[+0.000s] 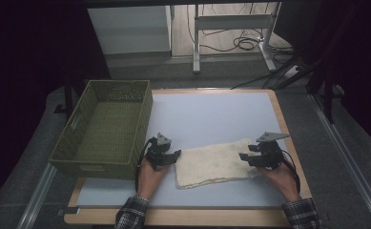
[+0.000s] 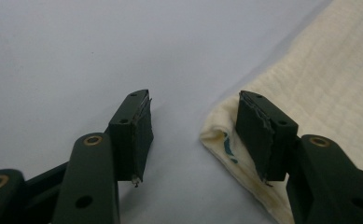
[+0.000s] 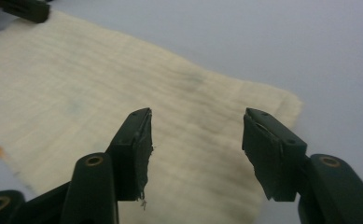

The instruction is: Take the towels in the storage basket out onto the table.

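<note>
Judged as a two-ended pick-up of the cream, ribbed, folded rectangular cloth (image 1: 215,163), probably for another fold or for the olive-green woven plastic basket (image 1: 108,128). Best done by pinching both short ends at once and lifting level.

Lay flat on the pale grey table top (image 1: 211,114), right of the basket. Left gripper (image 2: 193,135) stood with jaws apart at the cloth's left corner, one jaw above the hem, the other over bare table. Right gripper (image 3: 195,144) likewise spread wide, hovering above the cloth's right end, clamped on nothing.
</note>
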The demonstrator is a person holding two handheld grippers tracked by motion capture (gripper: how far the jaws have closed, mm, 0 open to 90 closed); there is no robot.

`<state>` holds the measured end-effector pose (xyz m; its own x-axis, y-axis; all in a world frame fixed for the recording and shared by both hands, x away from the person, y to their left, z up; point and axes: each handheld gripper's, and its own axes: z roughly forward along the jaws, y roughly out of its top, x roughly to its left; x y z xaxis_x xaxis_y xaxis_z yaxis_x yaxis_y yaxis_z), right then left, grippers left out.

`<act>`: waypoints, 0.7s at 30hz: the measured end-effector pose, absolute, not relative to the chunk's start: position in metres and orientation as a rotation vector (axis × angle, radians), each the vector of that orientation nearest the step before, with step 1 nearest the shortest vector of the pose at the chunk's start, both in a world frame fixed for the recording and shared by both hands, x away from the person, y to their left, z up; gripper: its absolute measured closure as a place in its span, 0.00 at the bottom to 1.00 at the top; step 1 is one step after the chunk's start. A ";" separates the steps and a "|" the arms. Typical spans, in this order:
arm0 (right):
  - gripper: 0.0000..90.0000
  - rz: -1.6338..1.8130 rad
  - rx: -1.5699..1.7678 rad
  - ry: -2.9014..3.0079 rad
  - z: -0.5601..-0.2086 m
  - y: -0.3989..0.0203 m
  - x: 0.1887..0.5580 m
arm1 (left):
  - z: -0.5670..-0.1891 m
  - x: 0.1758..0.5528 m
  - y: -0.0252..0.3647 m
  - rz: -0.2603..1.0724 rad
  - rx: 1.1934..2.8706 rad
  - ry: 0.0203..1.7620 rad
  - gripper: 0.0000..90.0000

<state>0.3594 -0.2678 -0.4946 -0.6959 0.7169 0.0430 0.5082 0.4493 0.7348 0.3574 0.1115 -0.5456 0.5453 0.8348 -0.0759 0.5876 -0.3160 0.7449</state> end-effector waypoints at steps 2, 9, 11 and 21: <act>0.45 1.093 1.037 2.443 -0.492 -0.262 0.353 | -0.546 0.357 0.111 0.424 2.033 1.147 0.50; 0.45 1.121 0.946 2.510 -0.488 -0.233 0.337 | -0.546 0.358 0.111 0.430 2.030 1.163 0.46; 0.45 1.131 0.920 2.527 -0.488 -0.223 0.334 | -0.546 0.358 0.111 0.430 2.030 1.164 0.45; 0.47 1.124 0.771 2.656 -0.507 -0.165 0.320 | -0.546 0.358 0.111 0.427 2.026 1.165 0.45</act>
